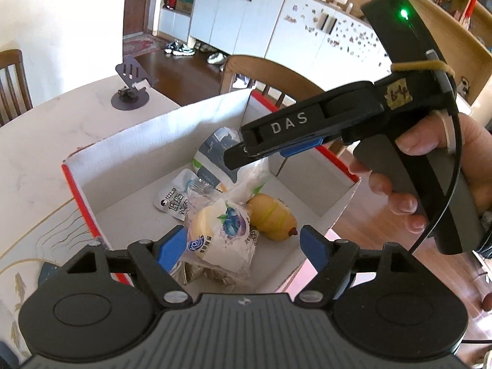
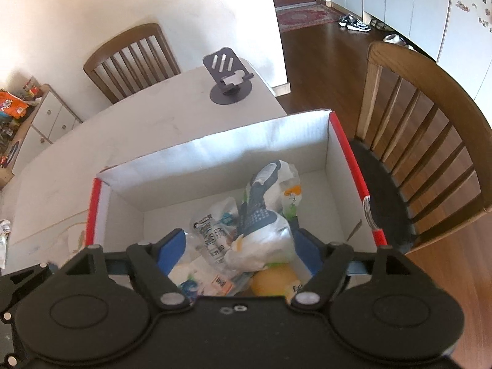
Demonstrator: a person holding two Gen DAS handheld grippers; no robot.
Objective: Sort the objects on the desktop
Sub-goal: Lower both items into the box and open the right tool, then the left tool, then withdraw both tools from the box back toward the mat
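A red-and-white cardboard box [image 1: 129, 153] [image 2: 196, 166] stands on the pale table and holds several wrapped snacks. My left gripper [image 1: 244, 246] is open above the box's near side, over a blueberry-print wrapped cake [image 1: 220, 236] and a yellow toy-like item [image 1: 272, 218]. My right gripper [image 2: 241, 247] hangs open over the box, its blue pads on either side of a white-and-grey packet [image 2: 261, 233]. I cannot tell whether the pads touch it. In the left wrist view the right gripper [image 1: 276, 147] reaches in from the right above that packet [image 1: 215, 156].
A dark phone stand [image 1: 130, 87] [image 2: 229, 80] sits on the table beyond the box. Wooden chairs [image 2: 424, 141] [image 2: 132, 58] stand at the right and far side. The table edge runs just past the box's right wall [image 2: 353, 166].
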